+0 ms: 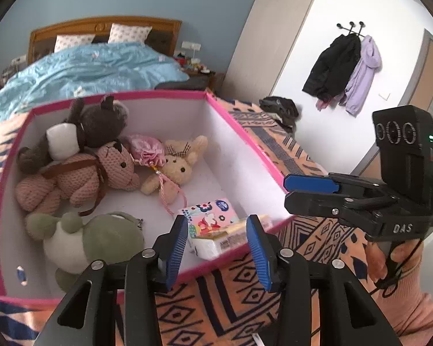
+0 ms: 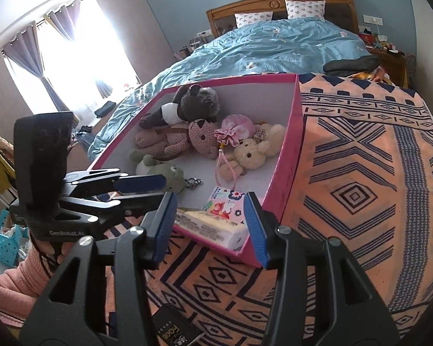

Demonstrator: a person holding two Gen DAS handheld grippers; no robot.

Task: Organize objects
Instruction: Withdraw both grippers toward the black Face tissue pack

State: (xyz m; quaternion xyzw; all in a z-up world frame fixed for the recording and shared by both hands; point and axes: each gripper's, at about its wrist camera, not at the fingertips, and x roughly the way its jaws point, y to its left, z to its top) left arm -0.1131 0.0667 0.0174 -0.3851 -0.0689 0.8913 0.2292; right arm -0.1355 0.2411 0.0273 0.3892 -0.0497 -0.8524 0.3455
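Note:
A pink box (image 1: 245, 137) (image 2: 291, 144) with a white inside stands on a patterned orange blanket. It holds a dark grey plush (image 1: 101, 121), a pink knitted bear (image 1: 80, 176), a cream bunny (image 1: 179, 164), a green frog (image 1: 101, 239) and a pink pouch (image 1: 145, 150). A colourful tissue pack (image 1: 213, 219) (image 2: 228, 204) lies on a white pack (image 1: 216, 243) in the near corner. My left gripper (image 1: 217, 220) (image 2: 160, 189) hovers open over that corner, its pads apart and holding nothing. My right gripper (image 2: 210, 199) (image 1: 287, 190) is open beside the box's right wall, also holding nothing.
The blanket (image 2: 360, 173) covers the foot of a bed with a blue duvet (image 2: 274, 43). A dark packet (image 2: 176, 331) lies on the blanket close to me. Coats (image 1: 343, 69) hang on the far wall, and a blue basket (image 2: 5, 239) stands on the floor at left.

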